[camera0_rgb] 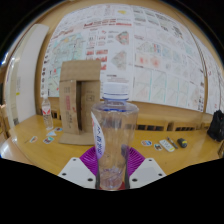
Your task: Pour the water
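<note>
Gripper: two-finger gripper (pixel 111 168) with white outer finger shells and purple inner pads (pixel 90 157); the fingers are closed onto the cup, one pad pressed against each side of its lower wall.
Held item: clear plastic cup (pixel 114 143), tall, smooth-walled, slightly tapered, upright between the fingers; rim is round and open. Whether it holds liquid cannot be told.
Bottle: clear plastic water bottle with a white cap and a blue-and-white label (pixel 110 105), seen through and just behind the cup; only its upper part and label show. Contact between bottle and cup cannot be determined.
Work surface: light wooden table (pixel 30 150), smooth, glossy, with a curved near edge; bare wood shows to either side of the fingers.
Box: brown corrugated cardboard box (pixel 78 100), rectangular, upright, flaps raised, standing beyond the cup and to its left.
Second bottle: slim clear bottle with a pale cap (pixel 46 118), upright, just left of the box.
Small items: dark and light small objects (pixel 168 145) lying on the table beyond the right finger, too small to identify.
Dark object: black bulky item (pixel 217 127) at the far right of the table.
Backdrop: white wall covered in printed sheets (pixel 150 55) of charts and text, flat, matte, behind the table.
</note>
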Tool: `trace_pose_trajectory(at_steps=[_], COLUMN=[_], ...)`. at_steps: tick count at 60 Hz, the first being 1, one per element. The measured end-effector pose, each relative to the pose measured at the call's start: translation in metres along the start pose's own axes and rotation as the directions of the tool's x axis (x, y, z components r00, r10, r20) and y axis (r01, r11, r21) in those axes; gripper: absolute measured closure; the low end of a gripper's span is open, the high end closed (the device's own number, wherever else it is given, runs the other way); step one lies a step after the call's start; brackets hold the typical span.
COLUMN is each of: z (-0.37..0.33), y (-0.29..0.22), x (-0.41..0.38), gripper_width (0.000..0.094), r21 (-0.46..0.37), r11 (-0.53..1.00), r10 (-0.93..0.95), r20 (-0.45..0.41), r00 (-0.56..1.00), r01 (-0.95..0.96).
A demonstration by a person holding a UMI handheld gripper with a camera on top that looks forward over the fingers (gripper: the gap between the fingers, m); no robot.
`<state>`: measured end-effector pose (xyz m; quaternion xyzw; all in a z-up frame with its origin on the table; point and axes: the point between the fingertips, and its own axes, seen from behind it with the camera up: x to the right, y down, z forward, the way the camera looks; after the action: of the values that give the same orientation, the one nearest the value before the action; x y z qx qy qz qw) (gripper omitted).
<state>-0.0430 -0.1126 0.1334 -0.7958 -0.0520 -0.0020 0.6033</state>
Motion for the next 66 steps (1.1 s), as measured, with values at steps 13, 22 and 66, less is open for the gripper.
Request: trace_pose_trajectory(at_steps=[13, 22, 66], z=[0.016, 0.017, -0.270], y=[0.047, 0.047, 0.056], x=[0.009, 0.009, -0.035], gripper_width=[0.0590, 0.0466, 0.0086], r21=[-0.029, -0.029, -0.201], r11=[0.999, 0.999, 0.977], r10=[0.027, 0.028, 0.028], r20=[0.015, 0.005, -0.189], r00=[1.000, 1.000, 0.982], r01=[-0.027, -0.028, -0.067])
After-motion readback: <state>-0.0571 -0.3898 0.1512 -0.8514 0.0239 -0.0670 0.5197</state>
